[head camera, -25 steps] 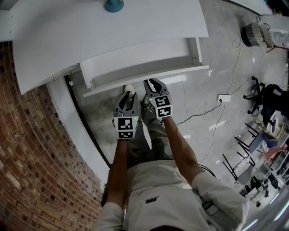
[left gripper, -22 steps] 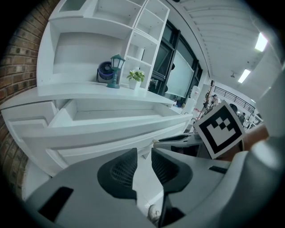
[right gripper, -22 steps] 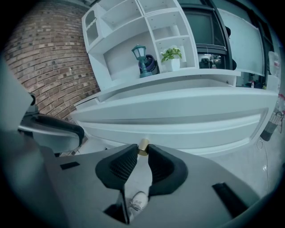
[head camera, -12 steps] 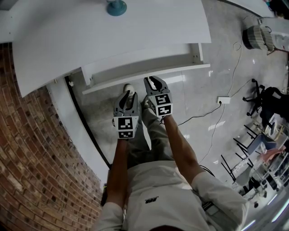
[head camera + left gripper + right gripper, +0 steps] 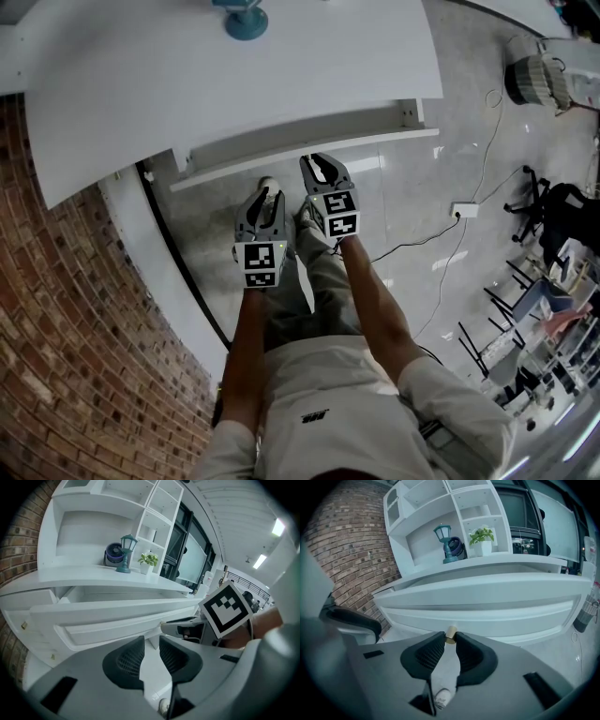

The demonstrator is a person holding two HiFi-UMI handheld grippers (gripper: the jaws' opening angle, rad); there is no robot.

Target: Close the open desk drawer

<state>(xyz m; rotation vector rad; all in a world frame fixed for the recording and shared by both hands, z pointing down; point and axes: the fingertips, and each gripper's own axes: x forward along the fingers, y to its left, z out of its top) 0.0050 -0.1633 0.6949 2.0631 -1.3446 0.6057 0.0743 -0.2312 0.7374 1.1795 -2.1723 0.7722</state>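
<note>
Head view: the drawer [image 5: 300, 150] sticks out part way from under the white desk top [image 5: 234, 84]. Its long front runs left to right across us, straight ahead of both grippers. The right gripper [image 5: 321, 166] has its tips up at the front panel. The left gripper [image 5: 273, 194] sits a little back from it, so the right one is nearer. There is glossy grey floor [image 5: 412, 216] below and a brick wall [image 5: 56, 309] on the left.

Left gripper view: the fingers are pressed together with nothing between them. The drawer front lies just ahead of and above the tips; we cannot tell if they touch it. Behind are white shelves [image 5: 93, 522] with a lantern [image 5: 127, 550] and a small plant [image 5: 149, 560].

Right gripper view: the fingers pinch a small brass knob [image 5: 450, 633] at their very tips. The knob sits on the drawer front, which spans the whole view. We judge the coming move is a straight push away from us, square to the front's long axis. The drawer is not yet flush under the desk top.
</note>
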